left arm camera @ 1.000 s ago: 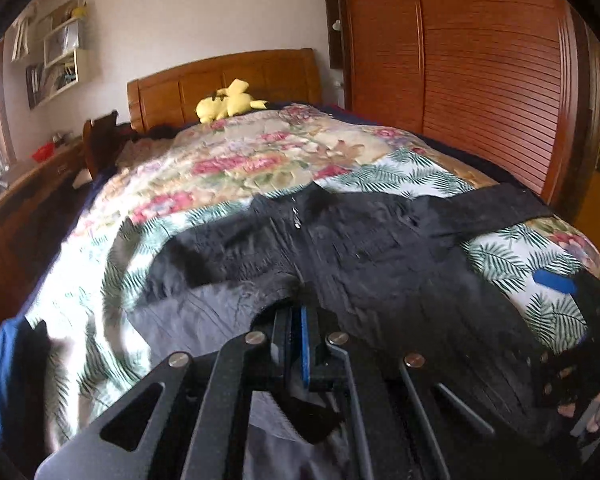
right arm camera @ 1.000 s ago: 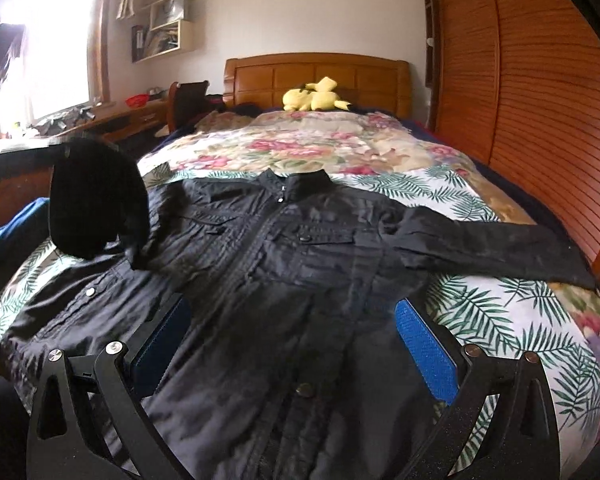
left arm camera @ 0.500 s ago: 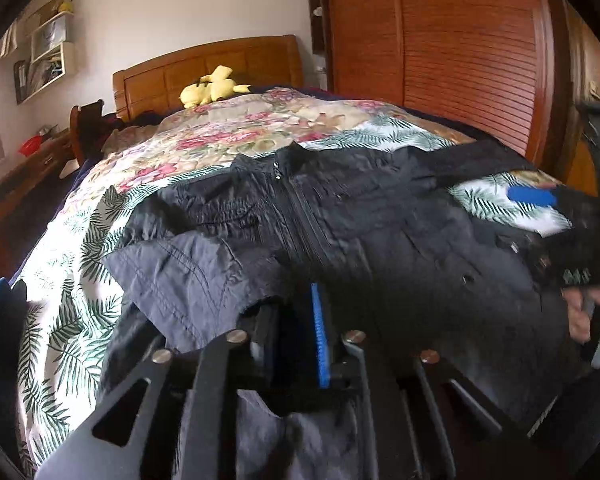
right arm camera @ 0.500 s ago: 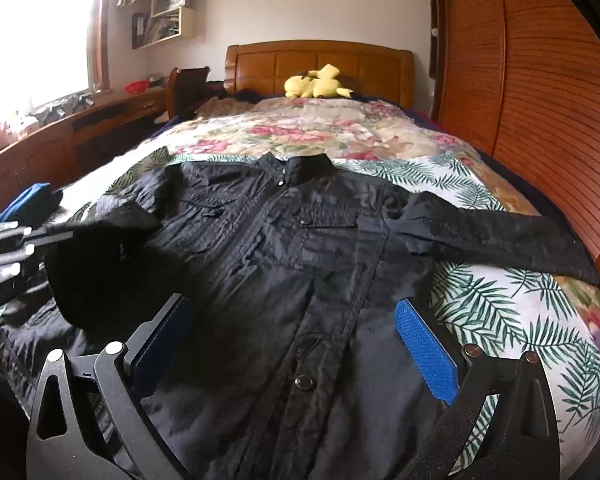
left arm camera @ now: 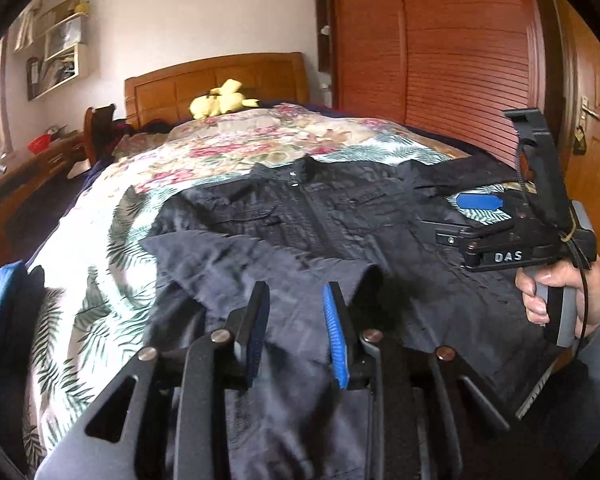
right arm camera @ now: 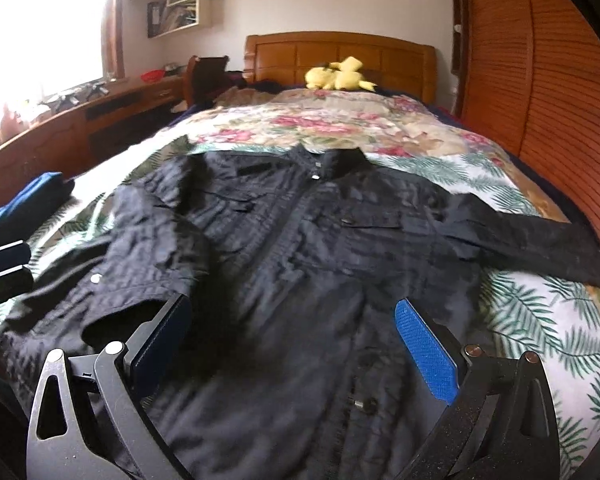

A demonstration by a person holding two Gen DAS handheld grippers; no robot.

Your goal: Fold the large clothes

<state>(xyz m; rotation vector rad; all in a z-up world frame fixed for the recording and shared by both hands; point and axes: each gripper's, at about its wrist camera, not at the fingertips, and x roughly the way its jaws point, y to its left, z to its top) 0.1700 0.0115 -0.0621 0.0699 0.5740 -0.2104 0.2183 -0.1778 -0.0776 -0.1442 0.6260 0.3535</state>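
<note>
Now | left gripper [left arm camera: 296, 320] parted over jacket [right arm camera: 300, 248] sleeve | right gripper [right arm camera: 296, 344] wide | plush [right arm camera: 338, 74] at headboard [right arm camera: 340, 46]

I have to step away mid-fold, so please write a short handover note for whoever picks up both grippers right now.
Left gripper: fingers apart, nothing clamped, over the folded-in sleeve.
Right gripper: open, empty, over the lower front of the black jacket.
Jacket lies front up on the floral bedspread, collar toward the headboard.
Done: the left-side sleeve is laid across the front.
Left: the other sleeve is spread out sideways; fold it in, then fold the body.
</note>
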